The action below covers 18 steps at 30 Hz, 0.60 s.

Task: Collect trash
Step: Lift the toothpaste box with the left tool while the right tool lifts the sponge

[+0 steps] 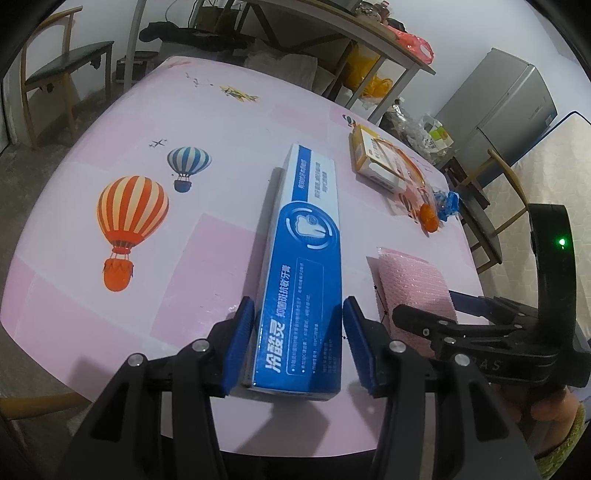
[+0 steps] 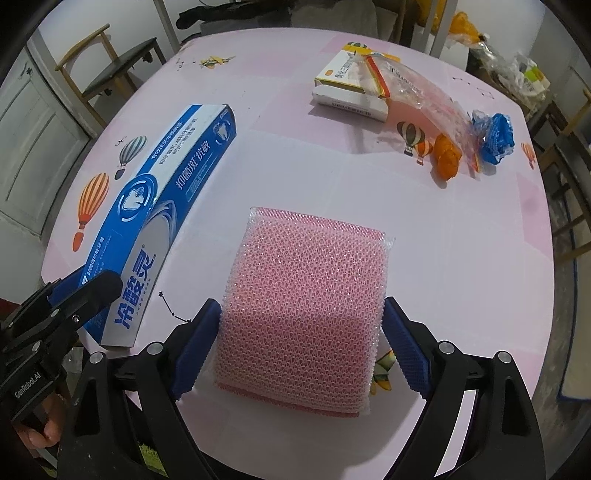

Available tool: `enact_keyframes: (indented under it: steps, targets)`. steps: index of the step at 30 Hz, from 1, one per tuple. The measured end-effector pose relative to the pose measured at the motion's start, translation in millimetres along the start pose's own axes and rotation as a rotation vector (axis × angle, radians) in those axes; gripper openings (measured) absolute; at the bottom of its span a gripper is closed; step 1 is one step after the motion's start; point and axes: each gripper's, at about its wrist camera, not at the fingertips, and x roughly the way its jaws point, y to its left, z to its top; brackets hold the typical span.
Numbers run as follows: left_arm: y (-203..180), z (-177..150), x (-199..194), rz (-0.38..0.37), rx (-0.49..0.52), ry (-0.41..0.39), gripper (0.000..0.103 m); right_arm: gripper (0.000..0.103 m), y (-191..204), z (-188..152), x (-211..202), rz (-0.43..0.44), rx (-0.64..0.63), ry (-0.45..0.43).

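Note:
A long blue toothpaste box (image 1: 303, 258) lies flat on the pink table, and my left gripper (image 1: 299, 332) straddles its near end with both blue pads against its long sides. A pink bubble-wrap pack (image 2: 306, 302) lies to its right. My right gripper (image 2: 301, 325) stands wide around that pack, its pads beside the edges without squeezing it. From the right wrist the toothpaste box (image 2: 147, 229) and the left gripper (image 2: 74, 291) show at the left. From the left wrist the pack (image 1: 413, 284) is partly hidden behind the right gripper (image 1: 461, 314).
Far right on the balloon-print tablecloth (image 2: 295, 155) lie an orange-and-white carton (image 2: 351, 88), a clear plastic wrapper (image 2: 417, 92), an orange wad (image 2: 447, 158) and a crumpled blue scrap (image 2: 495, 136). Wooden chairs (image 1: 66, 70), a metal shelf (image 1: 332, 33) and a grey fridge (image 1: 506, 99) surround the table.

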Motion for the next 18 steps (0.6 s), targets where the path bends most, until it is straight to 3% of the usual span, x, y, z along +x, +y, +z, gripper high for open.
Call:
enact_keyframes:
  steps: [18]
  targets:
    - [-10.1,-4.7,1.0,-0.038,0.010,0.037,0.048,0.079,-2.3,-14.3,-7.0,-0.003,-0.018,-0.013]
